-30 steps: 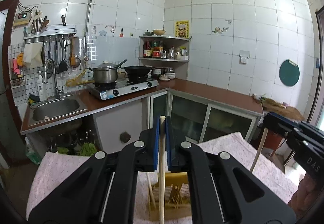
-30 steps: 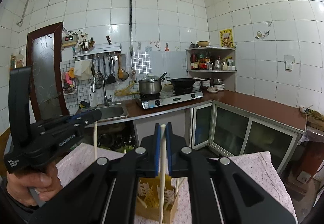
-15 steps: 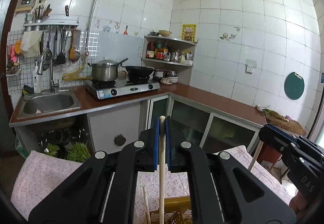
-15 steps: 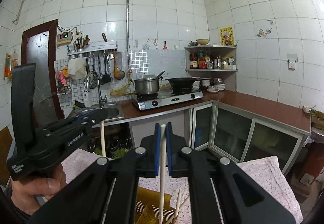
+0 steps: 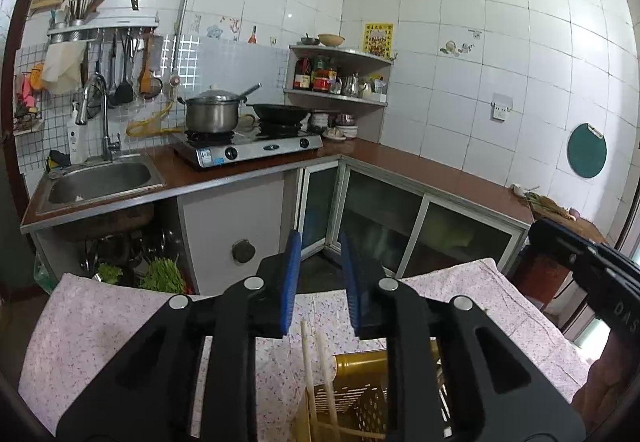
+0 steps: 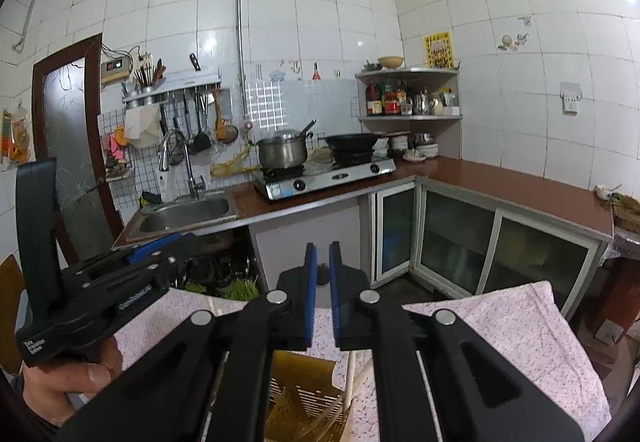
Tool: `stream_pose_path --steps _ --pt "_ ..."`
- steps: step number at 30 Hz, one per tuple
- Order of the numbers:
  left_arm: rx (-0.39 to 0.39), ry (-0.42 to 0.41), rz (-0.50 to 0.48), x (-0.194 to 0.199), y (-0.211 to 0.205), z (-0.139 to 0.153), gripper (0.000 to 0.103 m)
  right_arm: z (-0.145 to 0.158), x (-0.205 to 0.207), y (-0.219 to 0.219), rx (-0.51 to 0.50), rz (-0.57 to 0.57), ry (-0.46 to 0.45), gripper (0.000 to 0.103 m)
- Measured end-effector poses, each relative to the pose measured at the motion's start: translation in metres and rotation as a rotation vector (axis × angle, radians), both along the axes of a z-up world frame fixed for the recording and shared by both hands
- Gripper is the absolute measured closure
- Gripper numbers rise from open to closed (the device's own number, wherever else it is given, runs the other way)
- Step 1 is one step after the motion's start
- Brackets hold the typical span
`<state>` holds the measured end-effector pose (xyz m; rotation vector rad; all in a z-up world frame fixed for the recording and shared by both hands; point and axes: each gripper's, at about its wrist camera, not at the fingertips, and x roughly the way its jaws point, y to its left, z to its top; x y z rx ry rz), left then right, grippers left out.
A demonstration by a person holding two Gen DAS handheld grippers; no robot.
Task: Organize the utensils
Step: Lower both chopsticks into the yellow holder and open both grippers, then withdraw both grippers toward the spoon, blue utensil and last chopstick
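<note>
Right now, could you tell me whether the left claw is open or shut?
Open: the left claw shows a clear gap between its blue pads, gripping nothing.

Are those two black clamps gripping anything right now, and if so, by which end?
Nothing. The left gripper and right gripper are both open and empty; the chopsticks stand in the yellow holder below.

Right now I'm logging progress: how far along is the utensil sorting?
Done: several chopsticks stand in the yellow holder on the pink cloth. In hand: nothing; the left gripper and right gripper are both open and empty. Left: I see no loose utensils, though the table is largely hidden.
</note>
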<state>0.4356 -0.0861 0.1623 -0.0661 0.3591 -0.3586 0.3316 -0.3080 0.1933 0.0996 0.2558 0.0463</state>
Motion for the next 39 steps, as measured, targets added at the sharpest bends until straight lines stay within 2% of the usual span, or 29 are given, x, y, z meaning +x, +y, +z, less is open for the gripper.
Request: stream_pose_path --steps 5,9,12,17,21,25,29,34,35,36,37,39 --pt "0.011 0.004 0.047 -0.026 0.021 0.010 0.082 0.011 -0.027 -0.008 -0.009 -0.022 -0.020 0.096" --pt "0.052 0.053 0.085 -0.050 0.047 -0.007 0.081 -0.007 -0.056 -0.027 -0.007 -0.049 0.030 0.096" --pt "0.065 0.144 0.115 -0.073 0.070 -0.043 0.081 -0.035 -0.074 -0.044 0.012 -0.071 0.098 0.096" --pt "0.068 0.293 0.137 -0.109 0.093 -0.110 0.081 -0.105 -0.109 -0.062 0.025 -0.088 0.259 0.096" --pt "0.077 0.406 0.121 -0.146 0.096 -0.164 0.081 -0.159 -0.140 -0.065 0.053 -0.082 0.373 0.095" --pt "0.062 0.483 0.090 -0.174 0.094 -0.197 0.081 -0.197 -0.162 -0.063 0.066 -0.073 0.445 0.095" --pt "0.086 0.492 0.044 -0.192 0.081 -0.208 0.081 -0.218 -0.175 -0.059 0.095 -0.065 0.488 0.095" --pt "0.073 0.503 0.049 -0.199 0.085 -0.210 0.081 -0.221 -0.178 -0.034 0.060 -0.019 0.501 0.094" --pt "0.076 0.506 0.055 -0.198 0.089 -0.211 0.081 -0.219 -0.177 -0.027 0.051 -0.004 0.504 0.089" --pt "0.078 0.509 0.058 -0.196 0.091 -0.212 0.081 -0.217 -0.175 -0.022 0.047 0.007 0.506 0.076" --pt "0.083 0.512 0.062 -0.193 0.092 -0.211 0.081 -0.216 -0.173 -0.014 0.045 0.026 0.504 0.071" --pt "0.093 0.512 0.064 -0.188 0.096 -0.208 0.081 -0.214 -0.168 -0.001 0.030 0.049 0.508 0.070"
